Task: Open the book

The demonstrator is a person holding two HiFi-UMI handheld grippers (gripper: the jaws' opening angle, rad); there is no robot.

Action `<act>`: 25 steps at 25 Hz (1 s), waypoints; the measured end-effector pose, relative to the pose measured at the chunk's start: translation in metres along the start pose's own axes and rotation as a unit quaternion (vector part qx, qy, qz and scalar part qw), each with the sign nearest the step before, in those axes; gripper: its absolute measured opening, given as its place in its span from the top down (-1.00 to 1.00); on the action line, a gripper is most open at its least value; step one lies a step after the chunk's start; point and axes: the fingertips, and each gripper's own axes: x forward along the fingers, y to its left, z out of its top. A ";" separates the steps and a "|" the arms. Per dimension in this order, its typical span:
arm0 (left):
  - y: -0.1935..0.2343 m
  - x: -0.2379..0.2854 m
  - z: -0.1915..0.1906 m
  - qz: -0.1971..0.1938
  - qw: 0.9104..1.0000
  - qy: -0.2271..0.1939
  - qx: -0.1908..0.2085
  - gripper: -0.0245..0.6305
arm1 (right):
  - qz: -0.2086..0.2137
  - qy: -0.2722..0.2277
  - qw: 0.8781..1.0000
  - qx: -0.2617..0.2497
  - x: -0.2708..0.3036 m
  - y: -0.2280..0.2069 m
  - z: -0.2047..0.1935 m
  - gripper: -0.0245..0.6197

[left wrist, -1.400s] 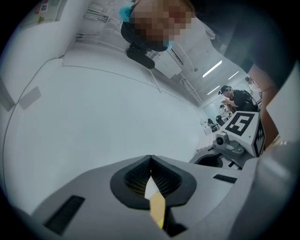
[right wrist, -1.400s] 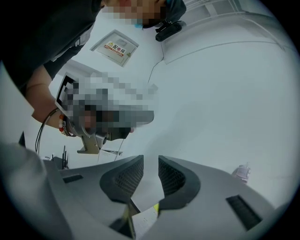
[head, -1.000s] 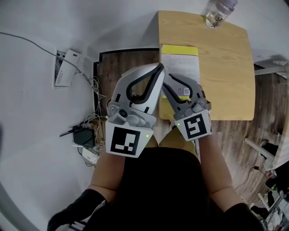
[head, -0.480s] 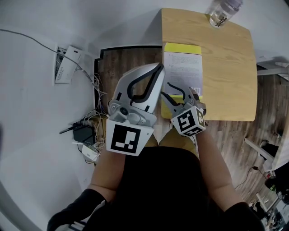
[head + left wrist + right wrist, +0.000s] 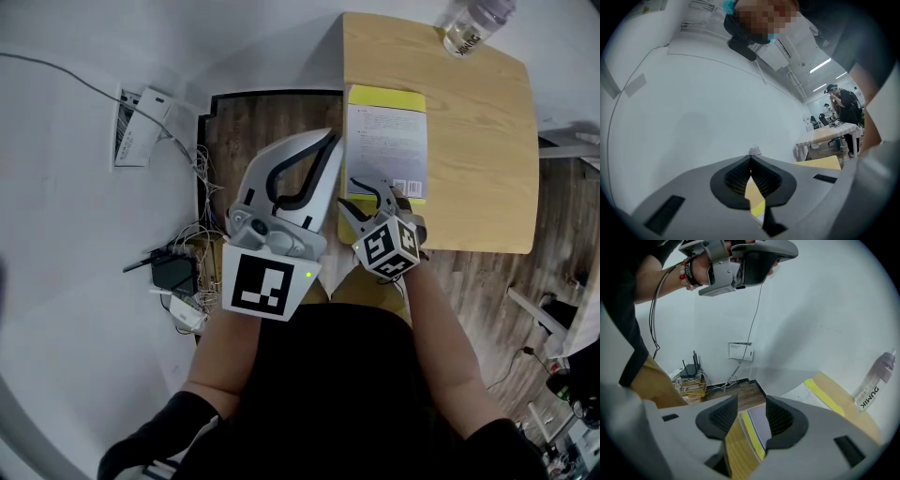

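The closed book [image 5: 386, 141], pale cover with yellow bands at both ends, lies on the left part of the small wooden table [image 5: 478, 141]. My right gripper [image 5: 373, 190] tilts down over the book's near end, its jaws opening. The book's near edge [image 5: 758, 423] shows in the gap between its pads [image 5: 782, 417], and I cannot see them touching it. My left gripper [image 5: 329, 141] hovers level, left of the table and higher, with its tips together and nothing between them. In the left gripper view the left gripper [image 5: 750, 163] faces the white wall.
A clear water bottle [image 5: 473, 23] stands at the table's far end and shows as the bottle [image 5: 874, 380] in the right gripper view. On the floor to the left are a router with tangled cables [image 5: 173, 277] and a wall socket panel [image 5: 136, 127]. A person [image 5: 843, 108] stands far off.
My right gripper has sunk toward the book's near end and tipped further down, and its jaws have spread wider. The left gripper has stayed almost where it was.
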 end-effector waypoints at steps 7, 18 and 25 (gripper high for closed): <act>0.003 -0.003 -0.002 0.006 1.000 -0.002 -0.002 0.90 | -0.005 0.029 1.000 0.008 0.011 0.000 -0.016 0.35; 0.007 -0.005 -0.004 0.011 1.000 -0.002 -0.004 0.90 | -0.023 0.028 0.999 -0.002 0.006 -0.005 -0.017 0.35; 0.005 -0.002 -0.002 0.005 1.000 -0.004 -0.006 0.90 | -0.036 0.027 0.999 -0.002 0.001 -0.007 -0.021 0.37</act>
